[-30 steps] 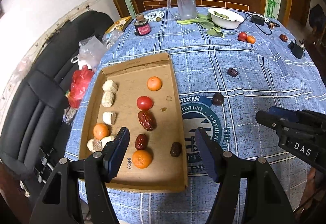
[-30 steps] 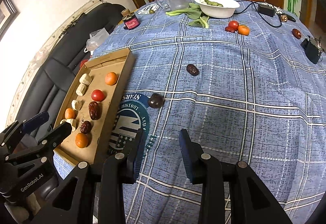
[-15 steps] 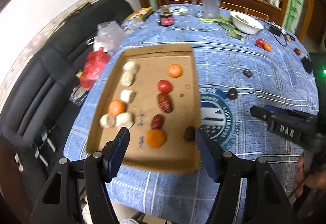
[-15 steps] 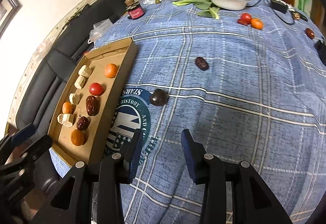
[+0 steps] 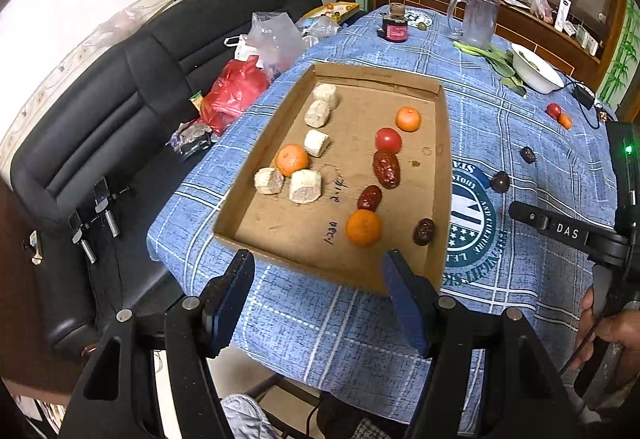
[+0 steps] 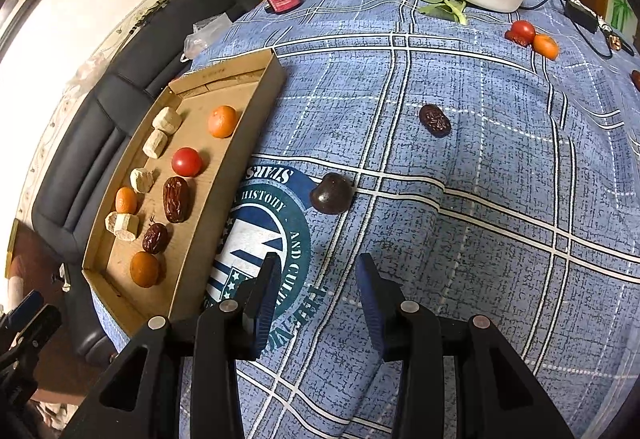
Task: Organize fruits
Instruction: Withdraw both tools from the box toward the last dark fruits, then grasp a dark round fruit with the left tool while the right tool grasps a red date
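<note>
Hovering empty and part-open, the right claw (image 6: pixel 316 287) lines up on the dark fruit (image 6: pixel 331 194) mid-bench beside the cardboard tray (image 6: pixel 192 235), while the left claw (image 5: pixel 316 291) waits wide and empty at the tray's near edge.

The cardboard tray (image 6: pixel 120 281) sits on the table (image 6: pixel 500 199) at its left edge — 2 dates (image 6: pixel 435 120) and a round fruit (image 6: pixel 332 194) lie right of it.

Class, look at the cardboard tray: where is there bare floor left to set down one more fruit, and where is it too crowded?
On the cardboard tray, bare floor lies along the far wall beyond the top orange, and in the near left corner below the pale chunks. The middle column, from the tomato through the dates to the near orange, is crowded.
</note>
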Demonstrator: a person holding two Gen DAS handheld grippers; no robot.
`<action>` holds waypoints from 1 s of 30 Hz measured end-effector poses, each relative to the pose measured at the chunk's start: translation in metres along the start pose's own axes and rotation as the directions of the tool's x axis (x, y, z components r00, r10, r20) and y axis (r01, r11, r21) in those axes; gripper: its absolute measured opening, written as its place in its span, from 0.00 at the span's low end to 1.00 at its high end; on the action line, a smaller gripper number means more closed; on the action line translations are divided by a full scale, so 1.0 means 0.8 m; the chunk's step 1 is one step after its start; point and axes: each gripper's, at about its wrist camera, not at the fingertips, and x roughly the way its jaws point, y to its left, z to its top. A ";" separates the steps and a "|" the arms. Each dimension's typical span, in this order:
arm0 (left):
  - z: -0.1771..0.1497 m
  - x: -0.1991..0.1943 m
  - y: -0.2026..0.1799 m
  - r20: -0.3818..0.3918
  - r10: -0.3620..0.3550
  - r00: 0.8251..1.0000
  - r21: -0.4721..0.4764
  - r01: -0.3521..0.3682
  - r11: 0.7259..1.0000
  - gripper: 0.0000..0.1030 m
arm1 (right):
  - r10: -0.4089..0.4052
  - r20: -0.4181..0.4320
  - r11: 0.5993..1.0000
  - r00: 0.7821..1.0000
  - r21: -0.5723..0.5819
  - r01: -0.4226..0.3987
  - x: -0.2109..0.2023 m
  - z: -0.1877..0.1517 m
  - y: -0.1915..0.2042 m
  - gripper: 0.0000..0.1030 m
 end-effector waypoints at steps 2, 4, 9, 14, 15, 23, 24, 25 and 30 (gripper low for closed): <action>0.002 -0.001 -0.008 -0.003 -0.020 1.000 0.009 0.020 1.000 0.64 | -0.004 -0.004 1.000 1.000 0.010 0.004 0.000 -0.003 -0.004 0.41; 0.004 -0.002 -0.014 -0.002 -0.046 0.999 0.015 0.046 0.999 0.64 | -0.009 -0.007 1.000 1.000 0.027 0.009 -0.002 -0.006 -0.011 0.41; 0.004 0.002 -0.026 -0.014 -0.083 0.996 0.030 0.083 0.996 0.64 | -0.035 0.002 0.997 0.999 0.064 0.035 -0.008 -0.009 -0.033 0.41; 0.008 0.011 -0.036 -0.017 -0.144 0.989 0.024 0.144 0.989 0.64 | -0.039 0.021 0.998 0.999 0.057 0.037 -0.016 -0.004 -0.046 0.41; 0.008 0.014 -0.038 -0.019 -0.154 0.988 0.024 0.154 0.988 0.64 | -0.041 0.026 0.998 0.999 0.056 0.040 -0.018 -0.002 -0.049 0.41; 0.020 0.052 -0.080 -0.090 -0.325 0.942 0.007 0.327 0.945 0.64 | -0.087 0.075 0.996 0.993 0.031 0.084 -0.031 0.041 -0.080 0.41; 0.022 0.053 -0.087 -0.091 -0.335 0.938 0.013 0.338 0.941 0.64 | -0.088 0.082 0.996 0.993 0.027 0.086 -0.031 0.048 -0.082 0.41; 0.028 0.056 -0.096 -0.089 -0.358 0.929 0.022 0.362 0.932 0.64 | -0.086 0.089 0.996 0.992 0.019 0.084 -0.029 0.057 -0.082 0.41; 0.053 0.073 -0.128 -0.074 -0.419 0.905 0.051 0.423 0.905 0.45 | -0.108 0.081 0.992 0.991 -0.052 0.112 0.001 0.090 -0.074 0.41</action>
